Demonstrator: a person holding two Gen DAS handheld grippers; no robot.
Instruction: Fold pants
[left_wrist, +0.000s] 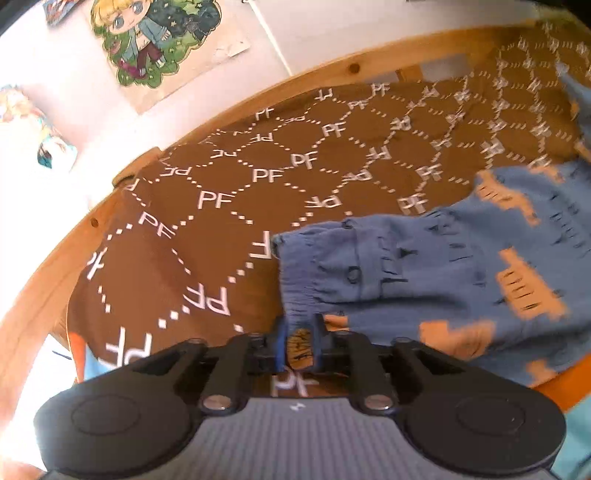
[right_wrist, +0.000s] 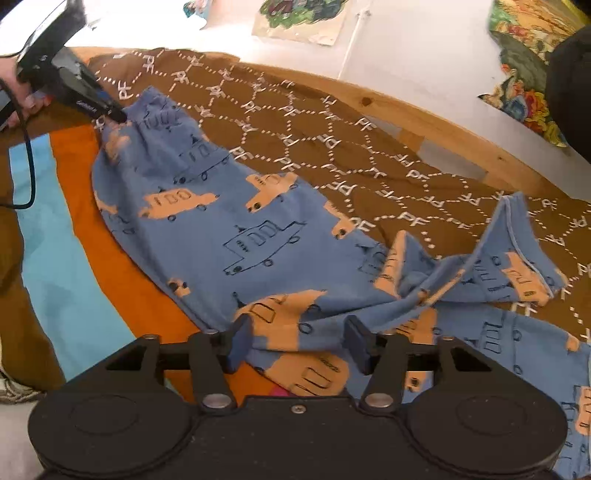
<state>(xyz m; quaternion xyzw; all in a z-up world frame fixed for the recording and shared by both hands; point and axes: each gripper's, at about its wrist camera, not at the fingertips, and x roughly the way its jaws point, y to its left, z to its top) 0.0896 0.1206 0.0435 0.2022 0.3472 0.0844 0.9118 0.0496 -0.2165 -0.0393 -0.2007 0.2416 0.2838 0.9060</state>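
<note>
1. Leftmost, the left gripper (left_wrist: 300, 347) is pinching the elastic waistband corner of the pants (right_wrist: 236, 221), its fingers (left_wrist: 318, 343) closed on a small fold of blue fabric.
2. Running rightward from that grip, the pants are lying along the bedspread (left_wrist: 229, 206) on the bed, long axis left to right, with the waist far-left and the legs near-right.
3. Further right, the right gripper (right_wrist: 297, 345) is hovering over the crumpled leg section, fingers (right_wrist: 356, 345) spread apart with cloth between them but not yet clamped.
4. Judging by this, the legs lie nearest the right gripper, so the fold probably carries them left toward the waist.
</note>
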